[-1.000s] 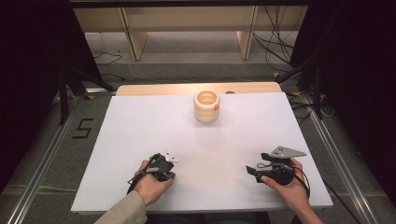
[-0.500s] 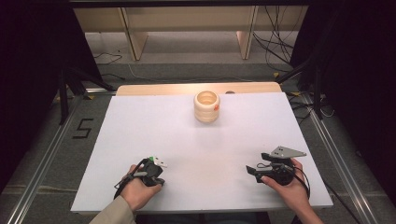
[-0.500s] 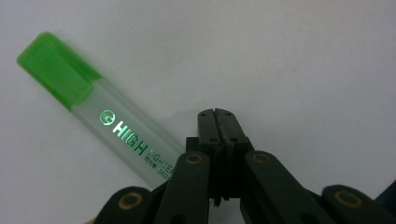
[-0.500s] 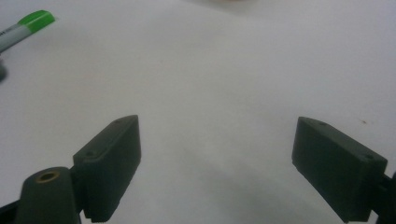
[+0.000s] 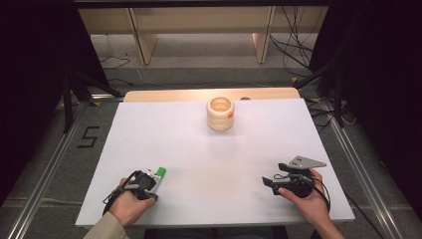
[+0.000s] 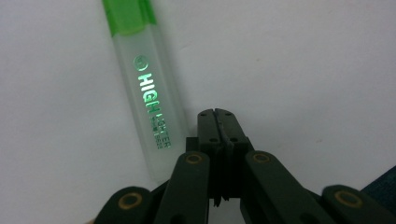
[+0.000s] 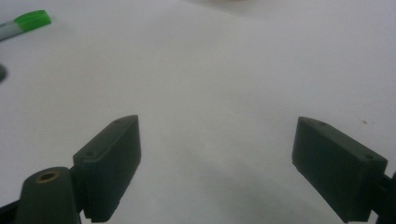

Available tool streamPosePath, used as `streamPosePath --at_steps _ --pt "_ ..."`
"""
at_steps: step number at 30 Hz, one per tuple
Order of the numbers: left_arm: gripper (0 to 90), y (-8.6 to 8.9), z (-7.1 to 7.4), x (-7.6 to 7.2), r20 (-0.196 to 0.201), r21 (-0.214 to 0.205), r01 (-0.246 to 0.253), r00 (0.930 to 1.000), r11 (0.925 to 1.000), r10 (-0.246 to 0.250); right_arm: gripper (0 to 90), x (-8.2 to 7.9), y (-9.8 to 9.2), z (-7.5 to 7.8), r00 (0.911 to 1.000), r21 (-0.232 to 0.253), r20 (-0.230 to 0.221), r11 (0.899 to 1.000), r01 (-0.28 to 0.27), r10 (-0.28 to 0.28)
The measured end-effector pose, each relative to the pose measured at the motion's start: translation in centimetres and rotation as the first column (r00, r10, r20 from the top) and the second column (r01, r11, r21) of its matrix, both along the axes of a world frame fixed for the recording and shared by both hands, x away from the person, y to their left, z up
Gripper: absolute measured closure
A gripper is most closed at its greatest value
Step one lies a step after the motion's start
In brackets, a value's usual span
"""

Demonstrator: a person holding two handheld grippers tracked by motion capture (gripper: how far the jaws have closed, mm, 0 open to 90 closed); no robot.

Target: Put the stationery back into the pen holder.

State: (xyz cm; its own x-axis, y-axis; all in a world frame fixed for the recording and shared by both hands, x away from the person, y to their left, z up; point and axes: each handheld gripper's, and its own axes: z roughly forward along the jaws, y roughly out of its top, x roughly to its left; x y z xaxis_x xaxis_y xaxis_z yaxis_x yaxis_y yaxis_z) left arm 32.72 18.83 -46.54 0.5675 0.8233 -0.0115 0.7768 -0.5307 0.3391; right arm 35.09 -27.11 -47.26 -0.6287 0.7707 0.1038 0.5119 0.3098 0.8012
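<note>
Your left tongs are fully closed, jaws pressed flat together with nothing between them. The green highlighter lies on the white surface just beside those jaws, on their left in the left gripper view. I cannot tell whether it touches them. Its clear barrel shows the printed word "HIGHLIGHTER", and the green cap end points away from you. In the high view the highlighter sits near the surface's front left corner, directly ahead of your left tongs.

Your right tongs stand wide open and hold nothing; bare white surface shows between the two jaws. In the high view they rest near the front right edge, well apart from the highlighter.

A ribbed wooden pot stands upright near the far edge, centre, well apart from both hands.
</note>
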Motion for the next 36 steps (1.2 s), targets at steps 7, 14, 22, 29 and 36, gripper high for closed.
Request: streamPosePath --at_steps 7,14,22,29,36 --pt "89.5 1.4 0.1 0.1 -0.007 0.023 -0.030 0.9995 0.9993 0.030 16.5 0.0 0.1 0.0 1.0000 -0.001 -0.001 1.000 -0.001 0.001" --pt "86.9 1.9 0.2 0.5 0.010 0.053 -0.031 0.9995 0.9982 0.030 16.4 0.0 0.0 0.0 1.0000 0.000 -0.001 1.000 -0.001 0.001" --pt "61.5 1.1 2.1 2.8 0.053 0.076 0.055 0.9969 0.9956 -0.059 16.4 0.0 0.0 0.0 1.0000 0.000 -0.001 1.000 0.002 -0.002" --pt "41.2 1.5 1.4 5.1 -0.044 0.120 0.069 0.9970 0.9904 -0.064 16.5 0.0 0.0 0.0 1.0000 0.000 -0.002 1.000 0.001 -0.001" --pt "42.0 1.1 1.1 6.1 -0.111 0.137 0.102 0.9901 0.9853 -0.087 16.4 0.1 0.0 0.0 1.0000 0.000 -0.001 1.000 0.002 -0.002"
